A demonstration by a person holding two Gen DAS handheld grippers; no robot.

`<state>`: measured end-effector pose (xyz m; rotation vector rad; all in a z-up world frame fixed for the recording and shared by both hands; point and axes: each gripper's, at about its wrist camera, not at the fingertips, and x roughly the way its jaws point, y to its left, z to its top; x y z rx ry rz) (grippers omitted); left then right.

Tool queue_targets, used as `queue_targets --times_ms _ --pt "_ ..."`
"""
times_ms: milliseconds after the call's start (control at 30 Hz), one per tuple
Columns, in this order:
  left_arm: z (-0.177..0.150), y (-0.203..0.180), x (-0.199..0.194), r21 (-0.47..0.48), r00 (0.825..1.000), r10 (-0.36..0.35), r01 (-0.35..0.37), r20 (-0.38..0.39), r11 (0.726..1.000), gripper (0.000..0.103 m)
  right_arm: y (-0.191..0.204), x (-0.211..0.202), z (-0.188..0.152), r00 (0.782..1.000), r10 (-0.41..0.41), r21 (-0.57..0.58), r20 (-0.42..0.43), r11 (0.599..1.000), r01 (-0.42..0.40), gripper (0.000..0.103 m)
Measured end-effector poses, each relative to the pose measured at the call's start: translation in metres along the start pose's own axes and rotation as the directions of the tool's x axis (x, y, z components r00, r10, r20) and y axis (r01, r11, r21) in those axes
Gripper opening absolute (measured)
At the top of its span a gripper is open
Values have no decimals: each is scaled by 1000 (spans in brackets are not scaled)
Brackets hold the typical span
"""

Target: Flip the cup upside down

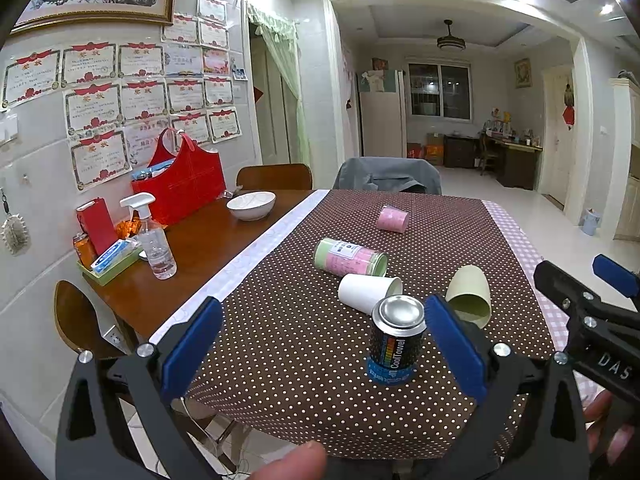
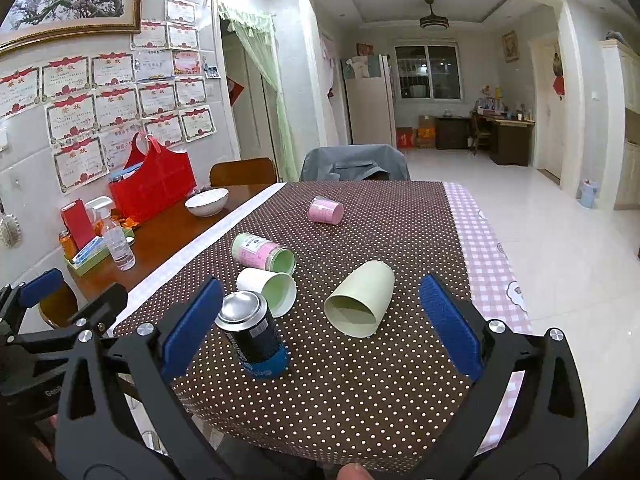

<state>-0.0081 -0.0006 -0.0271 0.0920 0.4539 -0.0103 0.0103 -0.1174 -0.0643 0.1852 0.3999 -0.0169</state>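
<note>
Several cups lie on their sides on the dotted brown tablecloth: a pale green cup with its mouth toward me, a white cup, a green-and-pink labelled cup, and a pink cup farther back. A black-and-blue can stands upright near the front. My left gripper is open, with the can just inside its right finger. My right gripper is open and holds nothing; the pale green cup lies ahead between its fingers.
On the bare wooden table to the left stand a white bowl, a spray bottle, a red bag and a tray of small items. Chairs stand at the far end and left. The table's front edge is just below the grippers.
</note>
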Motion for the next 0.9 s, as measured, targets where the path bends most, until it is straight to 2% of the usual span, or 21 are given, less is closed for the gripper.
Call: queue_targets --times_ms 667,900 --pt "0 5 -3 -18 1000 12 -11 16 1000 99 -1 5 -3 1000 9 4 -10 1000 -9 97" --pt "0 4 -1 -14 1000 16 -16 -4 1000 99 -1 6 -4 1000 13 4 -13 1000 -13 97"
